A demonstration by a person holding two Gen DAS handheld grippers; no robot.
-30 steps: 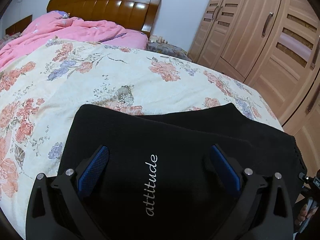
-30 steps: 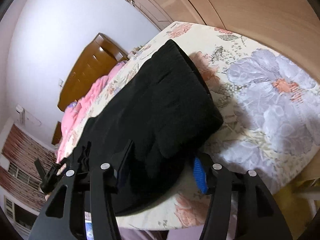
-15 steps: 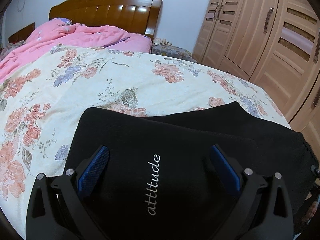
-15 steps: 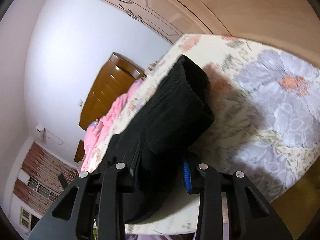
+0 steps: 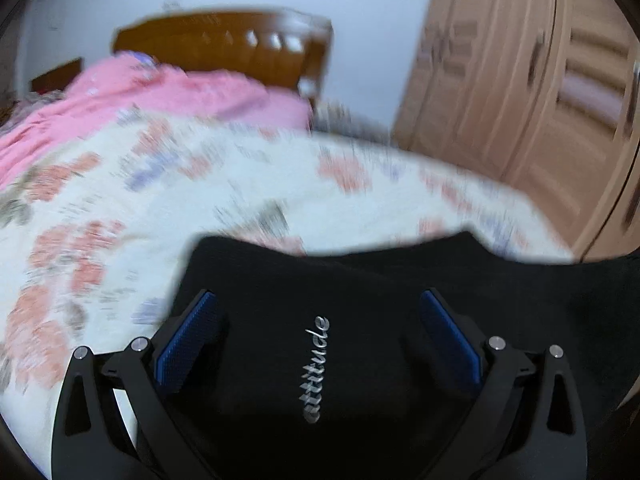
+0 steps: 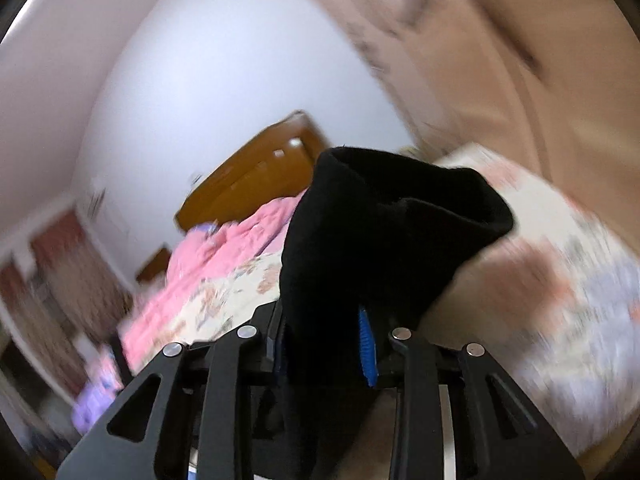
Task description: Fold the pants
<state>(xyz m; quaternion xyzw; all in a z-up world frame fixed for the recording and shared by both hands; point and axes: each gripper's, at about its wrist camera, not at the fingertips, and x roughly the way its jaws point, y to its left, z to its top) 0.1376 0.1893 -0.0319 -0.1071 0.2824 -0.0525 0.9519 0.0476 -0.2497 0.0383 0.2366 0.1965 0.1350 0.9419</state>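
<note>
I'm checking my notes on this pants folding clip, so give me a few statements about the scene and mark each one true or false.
1. The black pants carry the word "attitude". True.
2. The right hand-held gripper has nothing between its fingers. False: black fabric fills the gap as its jaws are closing.
3. The left hand-held gripper is clamped tight on the fabric. False: its blue pads stand wide apart over the pants.
4. A pink quilt lies near the wooden headboard. True.
5. The bedspread is plain white. False: it is floral.
</note>
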